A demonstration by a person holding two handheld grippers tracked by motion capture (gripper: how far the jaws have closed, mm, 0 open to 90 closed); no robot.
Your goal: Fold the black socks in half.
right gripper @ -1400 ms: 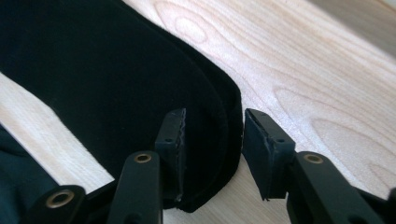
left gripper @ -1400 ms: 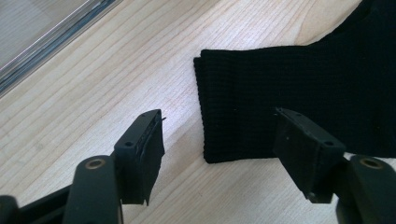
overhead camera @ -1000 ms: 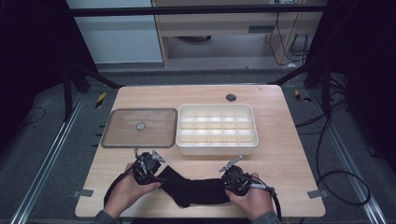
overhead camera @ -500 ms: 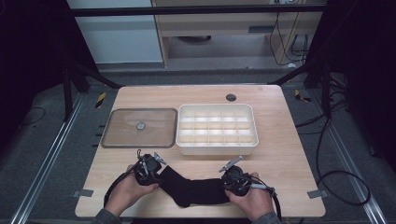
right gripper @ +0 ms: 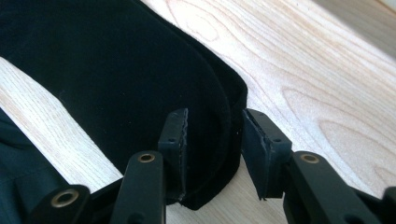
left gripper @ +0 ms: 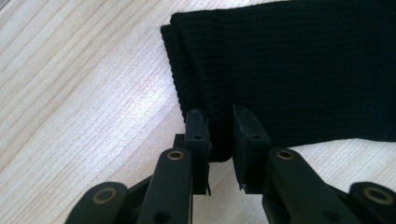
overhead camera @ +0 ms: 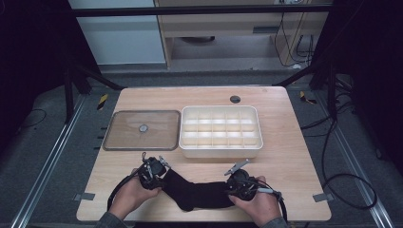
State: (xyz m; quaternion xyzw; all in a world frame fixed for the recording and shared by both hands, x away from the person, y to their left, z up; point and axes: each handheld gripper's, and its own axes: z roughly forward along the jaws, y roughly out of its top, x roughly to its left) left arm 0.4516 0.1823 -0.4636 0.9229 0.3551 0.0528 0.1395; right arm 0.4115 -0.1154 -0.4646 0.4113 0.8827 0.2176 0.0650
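Black sock (overhead camera: 197,194) of ribbed knit lies flat on the near edge of the wooden table (overhead camera: 294,161), stretched between both hands. The left gripper (left gripper: 219,135) is clenched on the cuff edge; the fabric fills the narrow gap of its jaws. The right gripper (right gripper: 215,140) stands released, jaws wide around the rounded toe end. Behind the sock sit a white compartment tray (overhead camera: 219,151) and a clear lid (overhead camera: 142,129), well apart
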